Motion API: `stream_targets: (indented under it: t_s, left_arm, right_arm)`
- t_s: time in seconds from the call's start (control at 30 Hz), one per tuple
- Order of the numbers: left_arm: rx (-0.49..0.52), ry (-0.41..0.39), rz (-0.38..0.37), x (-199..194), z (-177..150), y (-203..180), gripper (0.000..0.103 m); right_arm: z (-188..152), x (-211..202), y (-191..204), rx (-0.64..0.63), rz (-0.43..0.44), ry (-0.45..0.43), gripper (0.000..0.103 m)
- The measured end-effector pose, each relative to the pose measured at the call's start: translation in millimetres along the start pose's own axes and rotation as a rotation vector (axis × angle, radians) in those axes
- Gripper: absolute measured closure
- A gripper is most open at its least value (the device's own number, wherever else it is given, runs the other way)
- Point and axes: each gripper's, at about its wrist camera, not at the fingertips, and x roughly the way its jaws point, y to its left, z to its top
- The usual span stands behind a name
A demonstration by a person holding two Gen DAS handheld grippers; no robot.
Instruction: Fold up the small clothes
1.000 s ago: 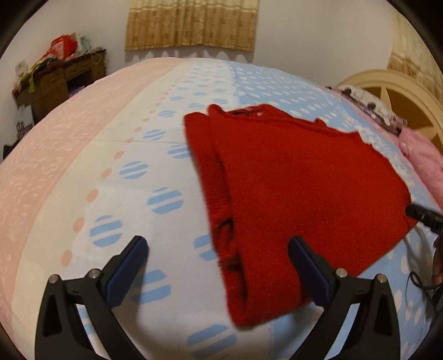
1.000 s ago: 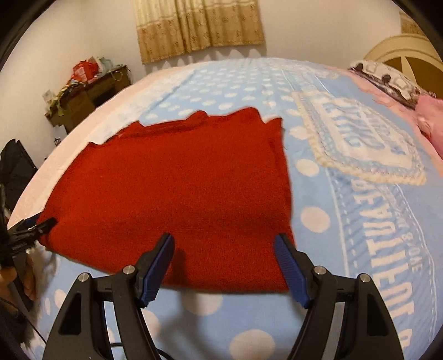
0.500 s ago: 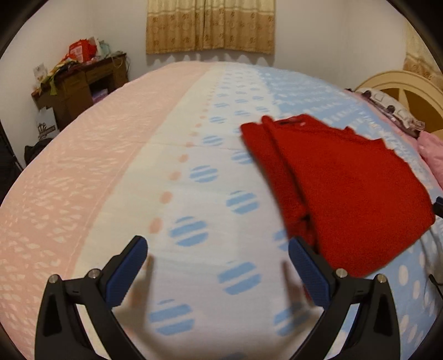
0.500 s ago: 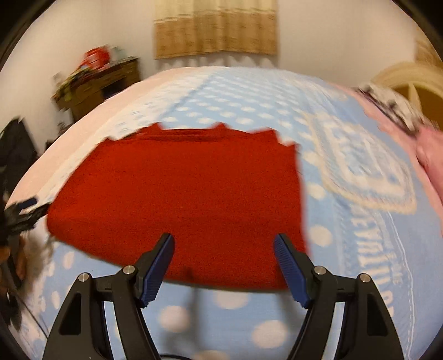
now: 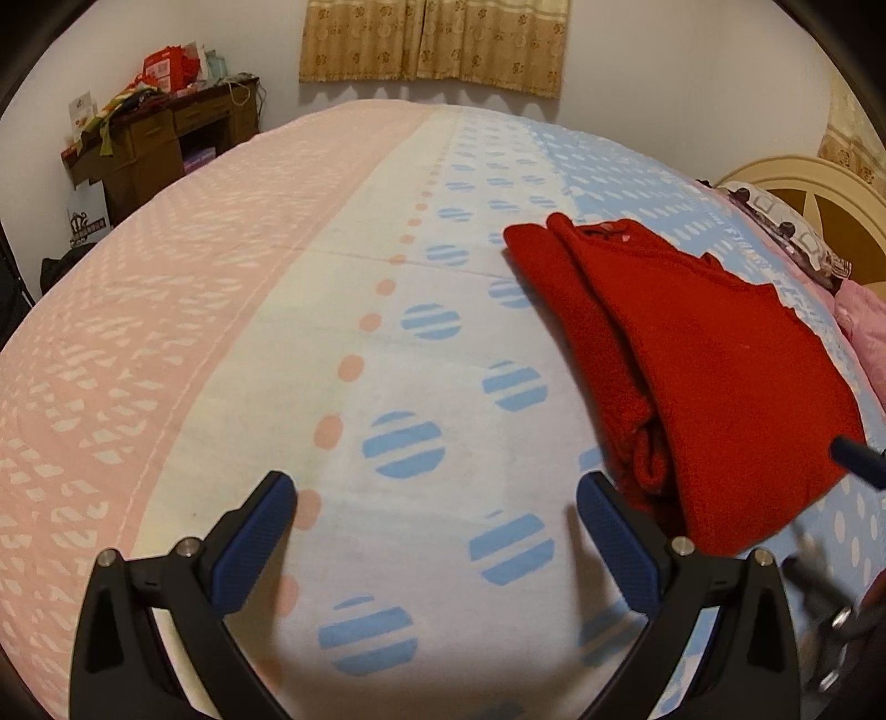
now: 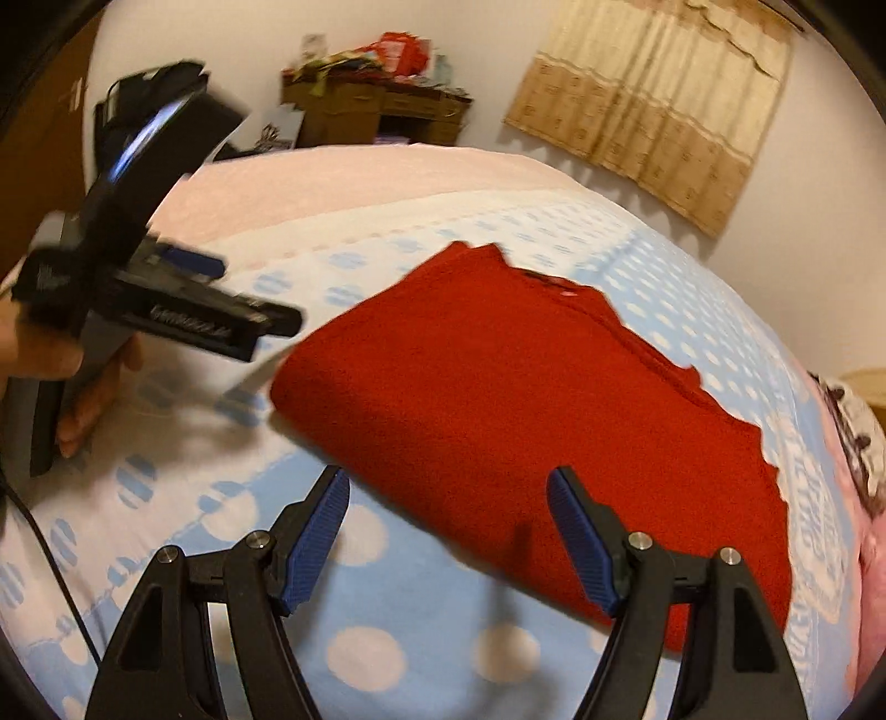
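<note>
A red knitted garment [image 5: 714, 376] lies folded flat on the bed, its doubled edge facing the left wrist view. My left gripper [image 5: 437, 509] hangs open over bare bedspread, left of the garment's near corner, nothing between its pads. In the right wrist view the same garment [image 6: 526, 399] spreads across the middle. My right gripper [image 6: 448, 526] stands open just above its near edge, holding nothing. The left gripper [image 6: 221, 299] shows there too, blurred, held in a hand at the left. A dark fingertip [image 5: 855, 457] of the right gripper pokes in at the garment's right edge.
The bedspread [image 5: 221, 343] is pink on the left, white then blue with dots to the right. A cluttered wooden desk [image 5: 160, 138] stands by the far wall, curtains [image 5: 437, 44] behind. Pillows [image 5: 797, 243] and a cream headboard [image 5: 819, 188] lie at the right. A cable [image 6: 50, 559] trails near the left hand.
My left gripper has drawn away leftwards, so the garment sits off to its right. My right gripper has swung sideways and rolled, so the bed now looks tilted and the left gripper is in view.
</note>
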Motion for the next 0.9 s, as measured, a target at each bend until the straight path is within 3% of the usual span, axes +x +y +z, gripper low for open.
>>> stream_targets:
  t_s: [0.2, 0.4, 0.57, 0.67, 0.73, 0.8, 0.9]
  left_arm:
    - [0.026, 0.004, 0.003, 2.5, -0.4, -2.6, 0.0]
    - [0.016, 0.018, -0.031, 5.7, 2.8, 1.5, 0.0]
    - [0.049, 0.03, -0.008, 7.5, 2.3, -4.7, 0.0]
    - [0.051, 0.041, -0.031, 5.0, 6.4, -4.8, 0.0]
    - [0.026, 0.036, -0.075, -0.4, 13.2, -1.7, 0.0]
    - [-0.025, 0.018, -0.129, -7.2, 25.3, 3.6, 0.0]
    - [-0.051, 0.026, -0.185, -4.7, 42.0, 2.4, 0.0]
  right_arm:
    - [0.5, 9.7, 25.0, -0.062, -0.008, -0.009, 0.029]
    - [1.9, 18.9, 33.6, -0.087, -0.026, -0.023, 0.035]
    - [12.3, 24.6, 38.4, -0.139, -0.078, -0.035, 0.041]
    - [15.9, 26.2, 41.2, -0.158, -0.096, -0.05, 0.051]
    - [14.0, 29.2, 43.1, -0.164, -0.093, -0.048, 0.066]
    - [10.8, 30.1, 45.3, -0.166, -0.084, -0.052, 0.074]
    - [8.5, 29.9, 49.1, -0.183, -0.098, -0.063, 0.077]
